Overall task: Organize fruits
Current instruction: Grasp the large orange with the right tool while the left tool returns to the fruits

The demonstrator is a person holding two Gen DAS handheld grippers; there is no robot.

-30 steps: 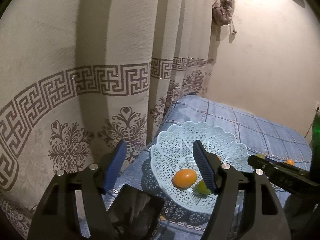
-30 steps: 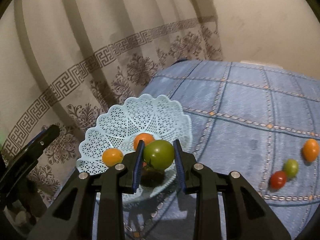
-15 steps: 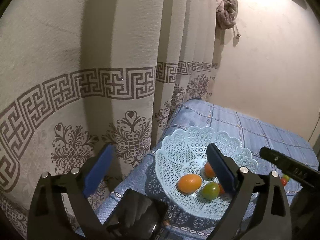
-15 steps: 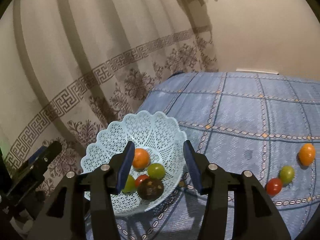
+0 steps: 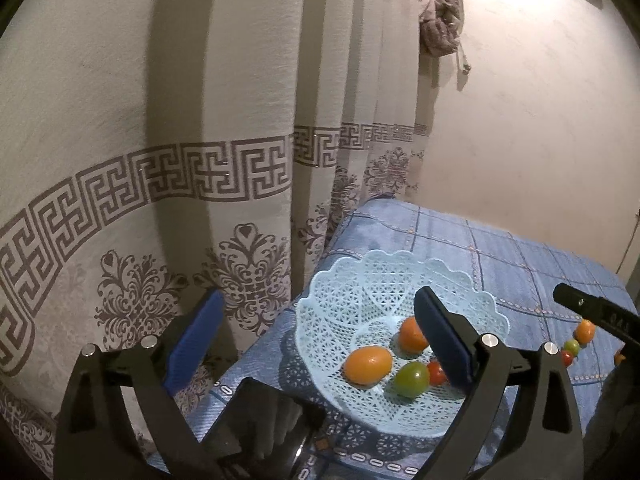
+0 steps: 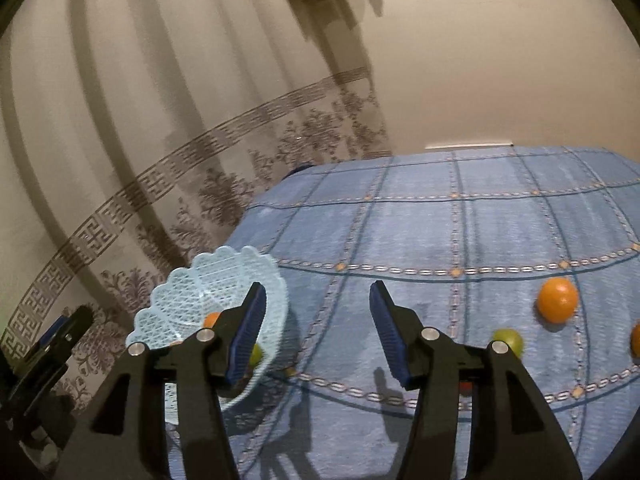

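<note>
Basket (image 6: pixel 224 280) left of right gripper (image 6: pixel 318 336) fingers

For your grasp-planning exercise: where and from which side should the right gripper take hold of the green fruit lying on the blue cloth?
Grip the green fruit across its widest middle, coming down from above. It is small, round and low on the cloth, so a side approach would likely roll it. The right gripper is open and empty, near it.

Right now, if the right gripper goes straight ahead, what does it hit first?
Probably just the blue bedspread. The open right gripper has bare cloth between its fingers; the basket sits left, the orange fruit right. Depth is uncertain.
</note>
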